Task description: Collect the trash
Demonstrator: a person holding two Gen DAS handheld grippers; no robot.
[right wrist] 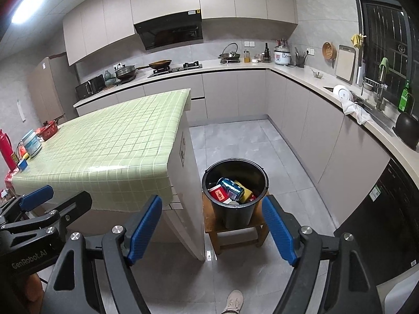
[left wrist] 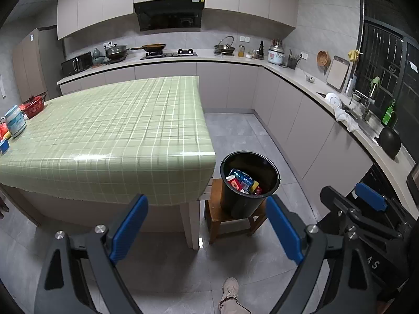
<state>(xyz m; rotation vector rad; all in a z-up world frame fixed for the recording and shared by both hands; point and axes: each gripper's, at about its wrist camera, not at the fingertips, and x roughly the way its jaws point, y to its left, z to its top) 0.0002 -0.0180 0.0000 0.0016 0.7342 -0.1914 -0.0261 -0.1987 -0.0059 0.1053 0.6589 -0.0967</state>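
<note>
"GenRobot.AI" printed on left gripper (right wrist: pixel 98 205) w/ blue pads; both it & right gripper (right wrist: pixel 212 229) spread, empty. Round black plastic bucket (right wrist: pixel 233 213) of trash sits on small wooden stool (right wrist: pixel 237 231), right of green-checked table (right wrist: pixel 104 141).

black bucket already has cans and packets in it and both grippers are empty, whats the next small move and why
Probably swing toward the items at the far left edge of the green checked table and check them for trash. The black bucket on the wooden stool holds the collected pieces, the left gripper and right gripper are open and empty, and the table's near part looks bare.
</note>
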